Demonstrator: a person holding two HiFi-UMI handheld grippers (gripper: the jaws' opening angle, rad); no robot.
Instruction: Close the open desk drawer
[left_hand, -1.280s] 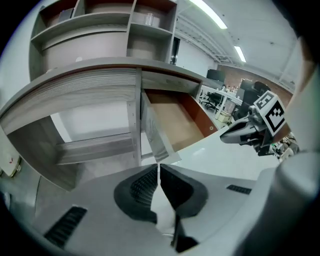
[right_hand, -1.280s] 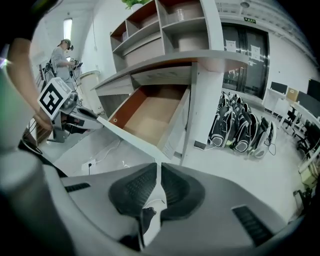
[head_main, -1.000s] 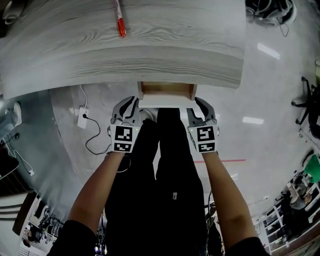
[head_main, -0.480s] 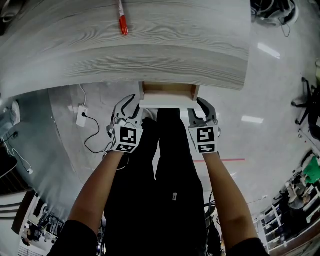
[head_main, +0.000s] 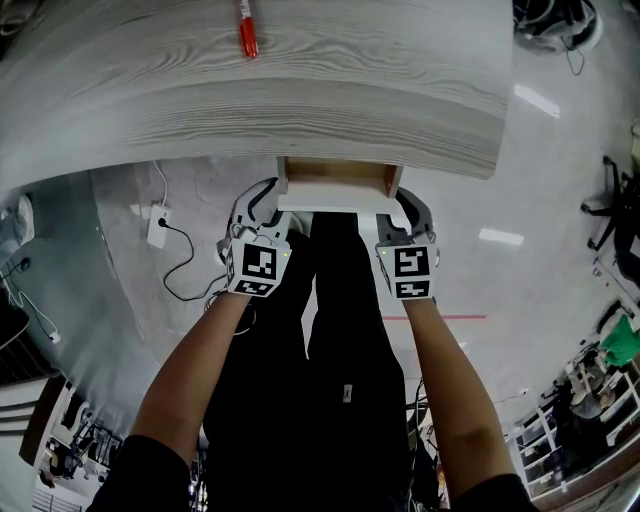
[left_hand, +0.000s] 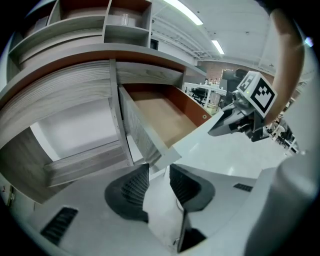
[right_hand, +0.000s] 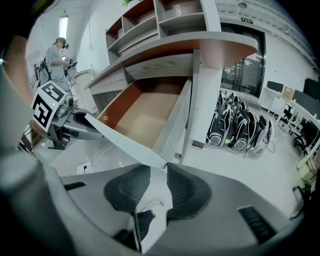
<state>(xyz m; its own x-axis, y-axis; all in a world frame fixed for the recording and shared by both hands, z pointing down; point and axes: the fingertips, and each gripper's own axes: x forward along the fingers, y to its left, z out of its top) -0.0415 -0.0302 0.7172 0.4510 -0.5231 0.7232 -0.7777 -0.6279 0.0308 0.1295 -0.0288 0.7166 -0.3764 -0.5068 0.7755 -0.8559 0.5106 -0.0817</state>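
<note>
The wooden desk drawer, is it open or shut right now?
Open: the white-fronted wooden drawer juts out from under the grey wood-grain desktop, and its bare brown bottom shows in both gripper views.

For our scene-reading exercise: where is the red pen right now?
In the head view, the red pen lies on the wooden desk top near the picture's top edge, beyond and left of the open drawer.
</note>
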